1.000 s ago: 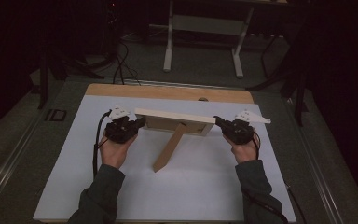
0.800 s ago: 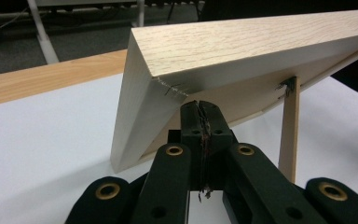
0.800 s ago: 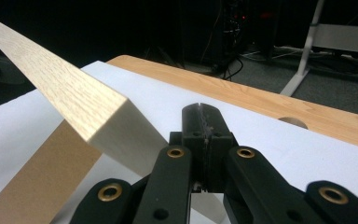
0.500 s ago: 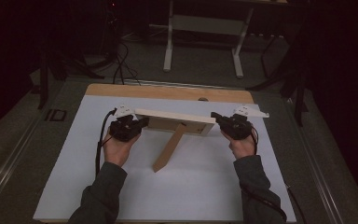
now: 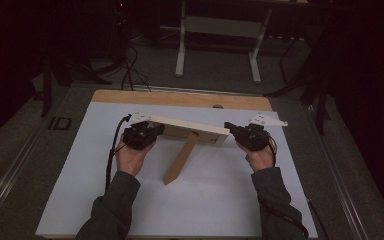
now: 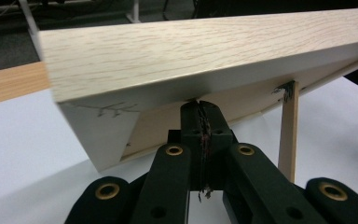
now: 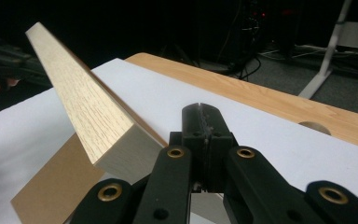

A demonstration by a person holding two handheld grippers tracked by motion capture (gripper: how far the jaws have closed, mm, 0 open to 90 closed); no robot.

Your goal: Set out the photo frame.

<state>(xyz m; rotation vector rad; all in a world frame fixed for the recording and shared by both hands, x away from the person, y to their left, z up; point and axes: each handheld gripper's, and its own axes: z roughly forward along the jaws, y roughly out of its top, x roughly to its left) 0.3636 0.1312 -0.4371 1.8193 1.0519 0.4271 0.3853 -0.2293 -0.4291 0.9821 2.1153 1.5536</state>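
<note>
Both tongs are fully closed with nothing clamped: left tongs point(image 5: 152, 132) beneath the frame's left end, right tongs point(image 5: 232, 131) beside its right end. The wooden frame point(image 5: 187, 126) stands tilted on its prop leg point(image 5: 180, 159) mid-surface point(image 5: 80, 190).

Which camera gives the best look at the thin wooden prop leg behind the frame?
The high view: the prop leg shows whole, slanting from the wooden frame down to the white table. The left gripper view shows part of it as a thin upright strip. In the right gripper view I can't pick it out from the frame's back.
</note>
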